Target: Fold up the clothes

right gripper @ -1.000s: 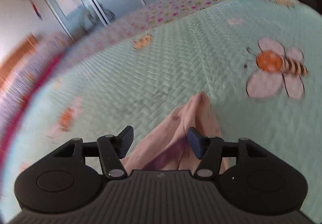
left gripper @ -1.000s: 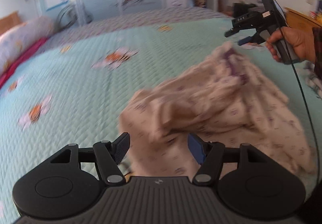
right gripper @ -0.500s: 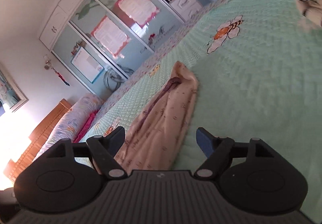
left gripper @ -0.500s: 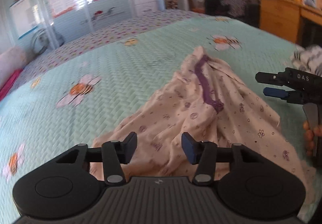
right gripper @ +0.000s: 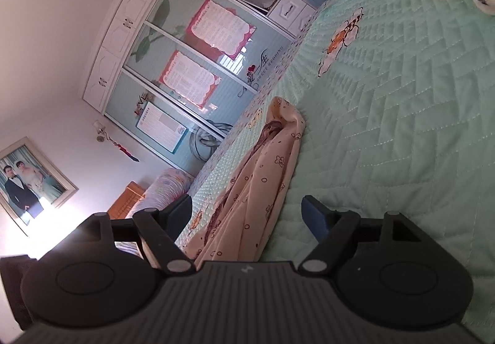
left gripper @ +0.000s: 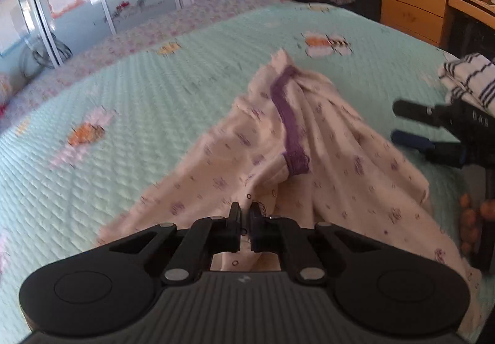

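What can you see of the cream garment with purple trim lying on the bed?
The cream soft-cotton garment with small purple prints lies crumpled and unfolded on the mint quilted bedspread. A purple trim band runs down its middle. The left tongs are shut on its near edge; the right tongs are open, not gripping it.

A mint quilted bedspread (left gripper: pixel 148 103) with bee motifs, a mirrored wardrobe (right gripper: pixel 173 72), a wooden dresser (left gripper: pixel 411 8) and a framed portrait (right gripper: pixel 29 180) are seen.
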{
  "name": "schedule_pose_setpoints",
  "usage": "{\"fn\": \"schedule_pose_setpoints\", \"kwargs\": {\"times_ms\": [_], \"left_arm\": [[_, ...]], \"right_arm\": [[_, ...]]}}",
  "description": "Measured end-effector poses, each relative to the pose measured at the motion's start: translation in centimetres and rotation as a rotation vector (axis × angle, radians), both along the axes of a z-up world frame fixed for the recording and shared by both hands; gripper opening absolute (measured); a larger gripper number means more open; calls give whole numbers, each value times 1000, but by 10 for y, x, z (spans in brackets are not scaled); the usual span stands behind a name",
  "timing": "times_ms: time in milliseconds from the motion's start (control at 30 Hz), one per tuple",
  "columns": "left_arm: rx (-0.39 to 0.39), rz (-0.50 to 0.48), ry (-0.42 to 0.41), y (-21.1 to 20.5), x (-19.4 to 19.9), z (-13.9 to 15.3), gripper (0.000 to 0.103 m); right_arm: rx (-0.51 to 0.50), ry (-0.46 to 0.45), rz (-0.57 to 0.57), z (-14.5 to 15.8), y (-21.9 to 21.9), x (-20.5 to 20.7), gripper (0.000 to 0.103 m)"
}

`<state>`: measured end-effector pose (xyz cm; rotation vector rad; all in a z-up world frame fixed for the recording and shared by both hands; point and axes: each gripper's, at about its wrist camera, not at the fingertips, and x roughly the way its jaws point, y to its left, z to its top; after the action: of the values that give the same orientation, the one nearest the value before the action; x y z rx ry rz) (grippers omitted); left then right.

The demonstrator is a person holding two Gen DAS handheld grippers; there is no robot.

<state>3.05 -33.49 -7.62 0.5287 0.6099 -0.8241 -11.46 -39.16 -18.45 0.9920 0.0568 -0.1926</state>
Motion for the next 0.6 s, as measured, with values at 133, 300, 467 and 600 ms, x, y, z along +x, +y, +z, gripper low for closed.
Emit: {"fn": "schedule_pose_setpoints", "kwargs": {"times_ms": [133,300,467,600], "left_arm": [[27,70,-150,-7,20,30,5],[98,141,-285,-22,72,58,5],[210,191,-372,-39,127,61,5],[313,242,-402,-46,158,42,5]], "right_arm": [[1,-6,0,-2,-1,1,78],[6,-15,-2,-3,-2,2,78],[3,-16,-2,-4,-3,1,78],[8,-23,-2,-4,-4,1,78]]}}
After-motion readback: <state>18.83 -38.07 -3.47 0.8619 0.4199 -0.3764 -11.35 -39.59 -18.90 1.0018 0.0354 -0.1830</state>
